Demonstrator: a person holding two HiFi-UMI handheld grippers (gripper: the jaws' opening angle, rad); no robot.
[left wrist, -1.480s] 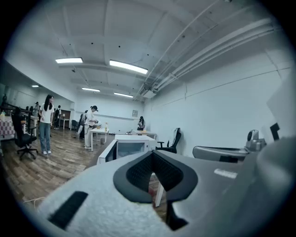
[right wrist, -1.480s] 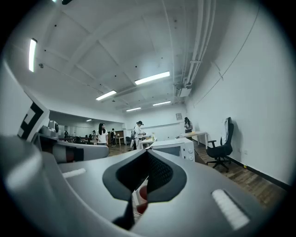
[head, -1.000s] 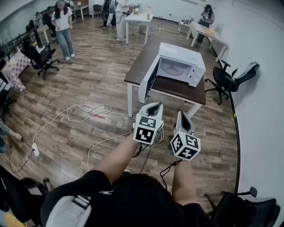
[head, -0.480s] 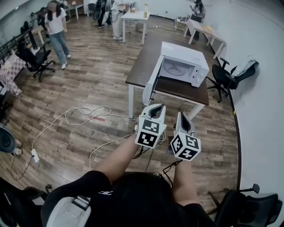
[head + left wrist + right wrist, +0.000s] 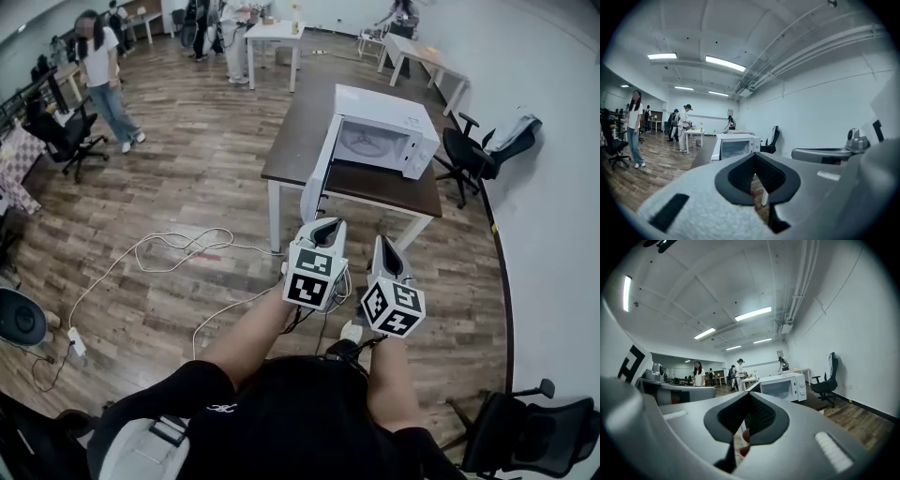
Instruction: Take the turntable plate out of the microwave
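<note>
The dark worktop [image 5: 305, 131] carries the white microwave [image 5: 392, 111], its door [image 5: 317, 173] swung open. The turntable plate [image 5: 366, 145] lies inside the cavity, so none of the removal is done. The left gripper [image 5: 322, 228] and right gripper [image 5: 386, 248], both pressed together and empty, are well apart from it; approach, grasp and lift-out remain.

A brown wood-plank floor [image 5: 187, 178] is spread beneath and ahead of the left gripper [image 5: 322, 225]. Straight ahead of it a dark brown rectangular table on white legs [image 5: 295, 131] is set; a black swivel office chair [image 5: 459, 155] is parked ahead and to the right of the right gripper [image 5: 384, 244] — by the plain white wall [image 5: 553, 206]. Far ahead a small white table [image 5: 272, 33] is placed, and overhead long fluorescent strip lights [image 5: 724, 63] are lit.
</note>
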